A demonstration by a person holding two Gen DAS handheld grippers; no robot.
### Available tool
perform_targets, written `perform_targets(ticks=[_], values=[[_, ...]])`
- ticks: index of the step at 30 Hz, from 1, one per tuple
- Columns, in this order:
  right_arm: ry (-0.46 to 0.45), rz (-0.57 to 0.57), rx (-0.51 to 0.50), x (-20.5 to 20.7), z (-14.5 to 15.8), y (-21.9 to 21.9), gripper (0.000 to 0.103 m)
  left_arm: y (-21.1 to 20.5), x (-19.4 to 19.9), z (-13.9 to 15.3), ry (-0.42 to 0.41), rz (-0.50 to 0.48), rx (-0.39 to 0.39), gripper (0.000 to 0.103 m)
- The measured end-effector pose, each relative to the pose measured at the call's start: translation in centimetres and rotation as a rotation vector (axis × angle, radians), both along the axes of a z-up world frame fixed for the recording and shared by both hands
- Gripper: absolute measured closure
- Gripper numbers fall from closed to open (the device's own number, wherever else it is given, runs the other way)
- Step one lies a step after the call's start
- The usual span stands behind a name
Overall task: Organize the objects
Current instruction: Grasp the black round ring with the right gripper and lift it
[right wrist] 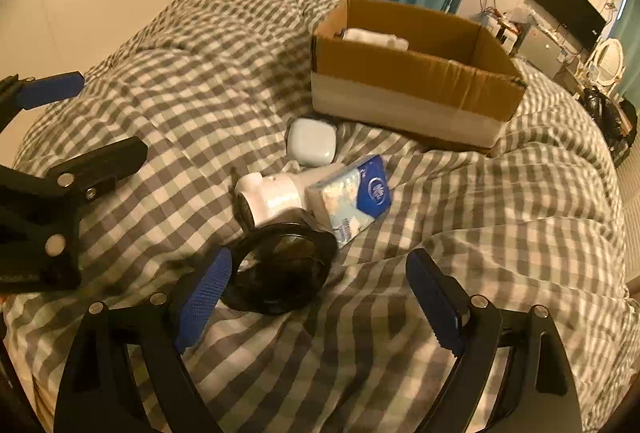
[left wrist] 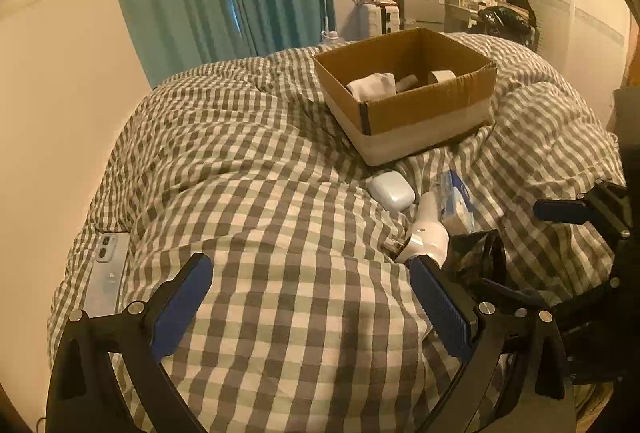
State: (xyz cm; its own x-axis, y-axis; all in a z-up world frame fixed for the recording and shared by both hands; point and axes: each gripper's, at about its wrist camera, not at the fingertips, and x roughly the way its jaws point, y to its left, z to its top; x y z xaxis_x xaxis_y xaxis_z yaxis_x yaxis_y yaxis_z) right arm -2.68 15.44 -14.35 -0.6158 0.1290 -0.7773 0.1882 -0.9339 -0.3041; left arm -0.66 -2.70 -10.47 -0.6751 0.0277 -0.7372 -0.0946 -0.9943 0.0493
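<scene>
The cardboard box [right wrist: 412,81] sits on the gingham duvet [right wrist: 480,213] and already holds a white rolled cloth [left wrist: 372,85] and a roll of tape [left wrist: 442,76]. Four items lie loose just in front of it: a white earbud-style case [right wrist: 311,141], a white bottle-like device [right wrist: 272,197], a tissue pack [right wrist: 352,201] and a round black dish-like item [right wrist: 280,269].

The right gripper [right wrist: 318,293] stands wide open, holding nothing, with its left finger beside the black item. The left gripper [left wrist: 312,307] is also open and empty; its right finger lies close to the white device.

Step in hand, by judgement: pick one loose item for transfer to the box.

- Select the item with the clearest access. The black item touches the white device, so the fingers should straddle only one of the two.
- Press lightly; the duvet is soft and will yield.
- Close on the item's firm body, not on its edge.

Markings: the tissue pack carries a blue panel with a round logo; its text is too blurred to read. No other writing is legible.
</scene>
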Motion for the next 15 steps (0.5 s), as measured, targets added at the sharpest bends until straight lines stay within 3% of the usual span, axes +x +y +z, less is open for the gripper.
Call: perform_targets(ticks=[2, 4, 5, 6, 9, 15], values=[[-0.017, 0.008, -0.009, -0.3, -0.6, 0.0, 0.015, -0.2, -0.2, -0.2, -0.011, 0.009, 0.020, 0.001], [-0.042, 0.029, -0.081, -0.6, -0.9, 0.3, 0.046, -0.8, -0.5, -0.3, -0.024, 0.031, 0.059, 0.001], [-0.067, 0.047, -0.135, -0.8, -1.2, 0.4, 0.071, -1.2, -0.7, -0.3, -0.029, 0.042, 0.084, 0.001], [-0.068, 0.050, -0.146, -0.7, -1.2, 0.5, 0.078, -1.6, -0.8, -0.3, -0.033, 0.054, 0.120, 0.001], [-0.031, 0.053, -0.148, 0.1, -0.1, 0.6, 0.088, -2.3, -1.2, -0.5, -0.052, 0.072, 0.174, 0.001], [0.074, 0.017, -0.090, 1.3, 3.7, 1.9, 0.101, -1.2, -2.5, -1.1, -0.088, 0.065, 0.183, 0.001]])
